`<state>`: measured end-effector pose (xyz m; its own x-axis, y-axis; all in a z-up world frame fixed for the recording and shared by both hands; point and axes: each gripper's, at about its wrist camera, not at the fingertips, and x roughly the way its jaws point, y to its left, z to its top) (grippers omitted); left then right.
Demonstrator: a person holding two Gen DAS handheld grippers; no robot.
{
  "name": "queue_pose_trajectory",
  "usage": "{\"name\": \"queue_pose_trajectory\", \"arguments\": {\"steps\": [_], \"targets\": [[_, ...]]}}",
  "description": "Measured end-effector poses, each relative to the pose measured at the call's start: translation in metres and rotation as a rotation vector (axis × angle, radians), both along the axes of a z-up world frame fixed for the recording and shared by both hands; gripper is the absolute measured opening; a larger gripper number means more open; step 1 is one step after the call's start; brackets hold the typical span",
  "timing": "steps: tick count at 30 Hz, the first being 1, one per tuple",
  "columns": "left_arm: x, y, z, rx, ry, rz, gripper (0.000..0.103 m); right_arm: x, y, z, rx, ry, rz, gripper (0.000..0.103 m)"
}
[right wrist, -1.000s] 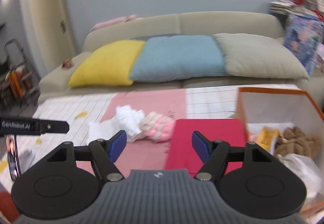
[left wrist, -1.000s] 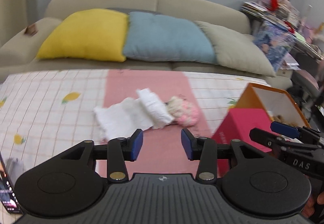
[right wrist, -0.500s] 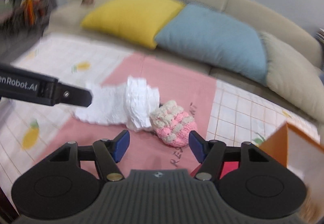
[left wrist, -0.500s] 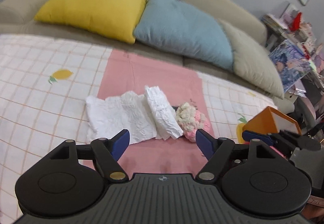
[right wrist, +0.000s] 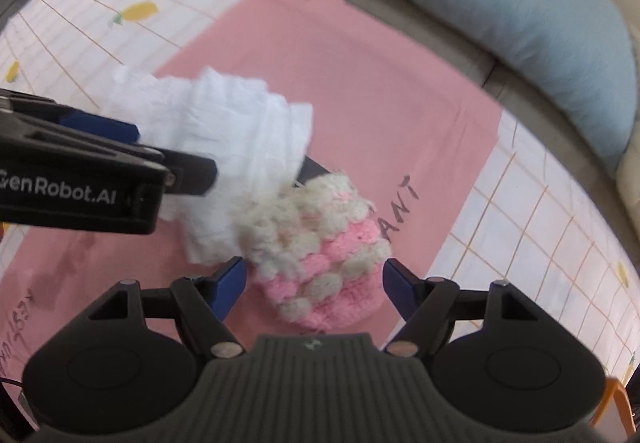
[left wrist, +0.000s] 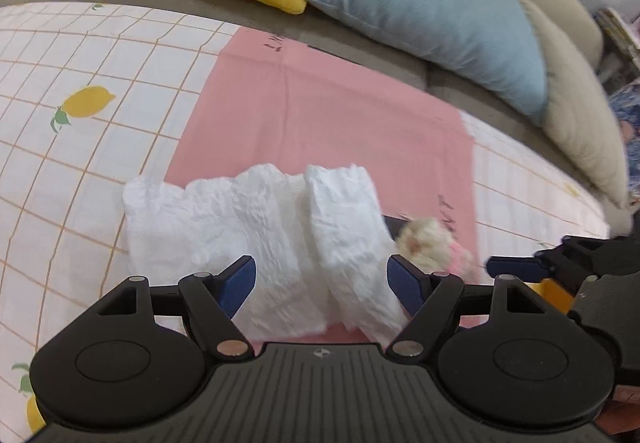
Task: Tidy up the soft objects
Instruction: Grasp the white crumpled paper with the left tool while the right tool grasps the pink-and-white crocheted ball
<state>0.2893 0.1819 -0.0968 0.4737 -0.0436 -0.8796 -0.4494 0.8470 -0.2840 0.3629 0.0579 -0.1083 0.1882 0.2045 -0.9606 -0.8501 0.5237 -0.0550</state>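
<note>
Hovered the left claw (left wrist: 322, 275) spread over the white cloth (left wrist: 224, 227), having just opened wider; framed the cloth's near fold between the pads without pinching it. Kept the right claw (right wrist: 316, 279) spread too, also just opened further, around the pink-and-cream knit (right wrist: 332, 263) but apart from it. Found cloth and knit touching on the pink mat (left wrist: 320, 103), mid-tabletop, with the cloth spilling over the mat's left edge.

Risked, probably, a tangle: could have dragged the cloth's overlapping corner along with the knit, or undone the loose folds by closing on one layer only. Might also have knocked claw against claw, working so near each other. Could have snagged the dark flat thing (right wrist: 312, 167) half hidden beneath the cloth; could not tell what it was.

Read "GenRobot.AI" (right wrist: 60, 191) on the left claw's side, seen from the right wrist. Made out only "ANT" (right wrist: 400, 211) of the handwriting on the mat; left the rest as too blurred.
</note>
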Motion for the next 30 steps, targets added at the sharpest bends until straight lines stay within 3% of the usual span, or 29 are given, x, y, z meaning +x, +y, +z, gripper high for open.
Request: {"name": "queue_pose_trajectory", "arguments": {"steps": [2,8,12,15,16,18,20,21,22,24,30], "targets": [[0.006,-0.002,-0.008,0.014,0.023,0.009,0.088,0.006,0.004,-0.008,-0.024,0.009,0.017,0.082],[0.012,0.003,-0.031,-0.053,0.065,0.081,0.091,0.015,0.015,-0.020,-0.080,0.048,0.043,0.083],[0.013,-0.004,-0.032,-0.019,0.063,0.066,0.093,0.017,0.019,-0.025,-0.112,0.061,0.054,0.082],[0.013,-0.008,-0.032,0.001,0.068,0.057,0.082,0.016,0.020,-0.026,-0.118,0.059,0.064,0.074],[0.013,-0.009,-0.032,0.016,0.068,0.049,0.071,0.014,0.019,-0.026,-0.118,0.052,0.070,0.071],[0.012,-0.012,-0.031,0.049,0.063,0.028,0.056,0.011,0.019,-0.024,-0.116,0.035,0.082,0.065],[0.012,-0.015,-0.031,0.071,0.058,0.014,0.049,0.007,0.018,-0.023,-0.117,0.015,0.097,0.059],[0.011,-0.016,-0.031,0.078,0.053,0.006,0.037,0.004,0.018,-0.023,-0.116,0.006,0.105,0.057],[0.010,-0.017,-0.031,0.076,0.048,-0.001,0.026,0.000,0.018,-0.022,-0.115,-0.002,0.115,0.052],[0.006,-0.016,-0.033,0.038,0.027,-0.005,0.014,-0.007,0.018,-0.018,-0.108,-0.014,0.130,0.043],[-0.023,-0.015,-0.019,0.060,-0.095,-0.022,0.011,-0.026,0.010,-0.001,-0.034,-0.030,0.118,0.032]]}}
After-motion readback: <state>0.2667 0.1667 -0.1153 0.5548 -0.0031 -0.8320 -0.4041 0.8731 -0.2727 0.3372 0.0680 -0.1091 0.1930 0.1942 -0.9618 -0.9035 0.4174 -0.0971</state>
